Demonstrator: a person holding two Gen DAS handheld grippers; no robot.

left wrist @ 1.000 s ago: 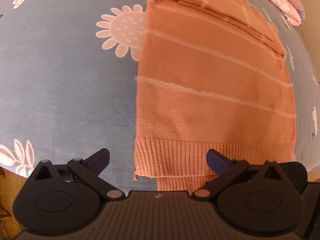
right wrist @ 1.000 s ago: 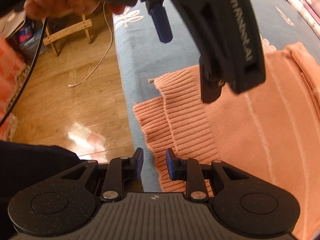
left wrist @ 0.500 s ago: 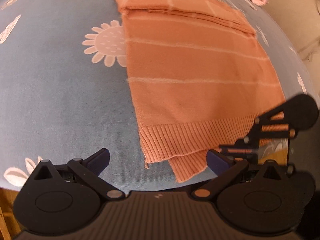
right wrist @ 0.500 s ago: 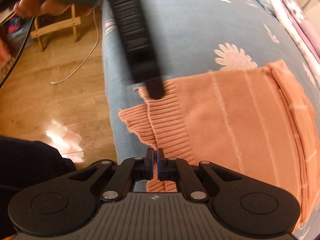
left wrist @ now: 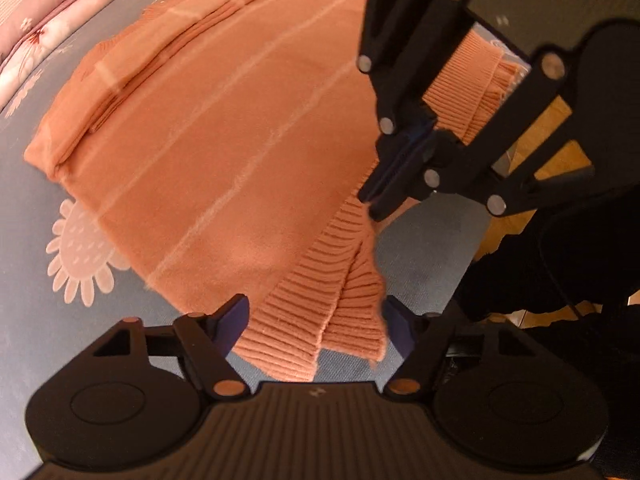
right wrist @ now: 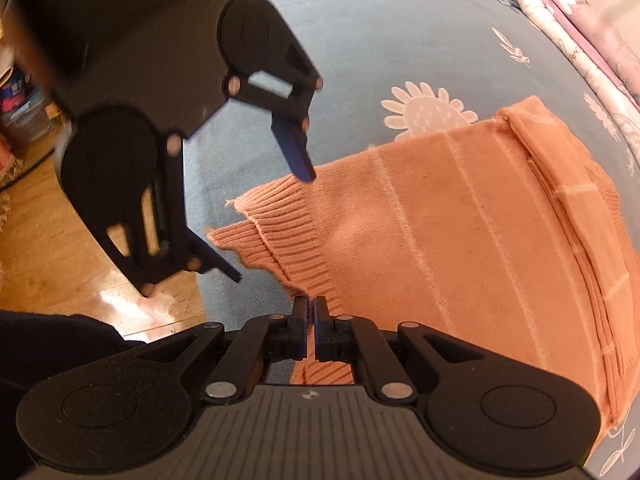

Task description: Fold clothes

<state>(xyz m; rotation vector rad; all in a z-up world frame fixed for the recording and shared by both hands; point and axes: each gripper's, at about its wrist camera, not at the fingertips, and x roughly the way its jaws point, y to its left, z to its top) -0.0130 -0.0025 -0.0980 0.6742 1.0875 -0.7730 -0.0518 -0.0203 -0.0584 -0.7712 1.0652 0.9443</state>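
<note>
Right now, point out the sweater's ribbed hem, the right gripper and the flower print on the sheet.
ribbed hem (left wrist: 320,320), left wrist view, middle of ribbing.
right gripper (right wrist: 311,312), right wrist view, between the fingers.
flower print (right wrist: 430,110), right wrist view, flower's centre.

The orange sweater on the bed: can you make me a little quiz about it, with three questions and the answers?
1. True or false: the right gripper has its jaws pinched shut on the ribbed hem of the orange sweater.
2. What sits between the fingers of the left gripper, whose jaws are closing?
A. the pink quilt
B. the ribbed hem
C. nothing
3. Fill in: a white ____ print shows on the blue bedsheet beside the sweater.

Key: 1 true. 2 B, though its pads do not press on it yet. 3 flower.
</note>
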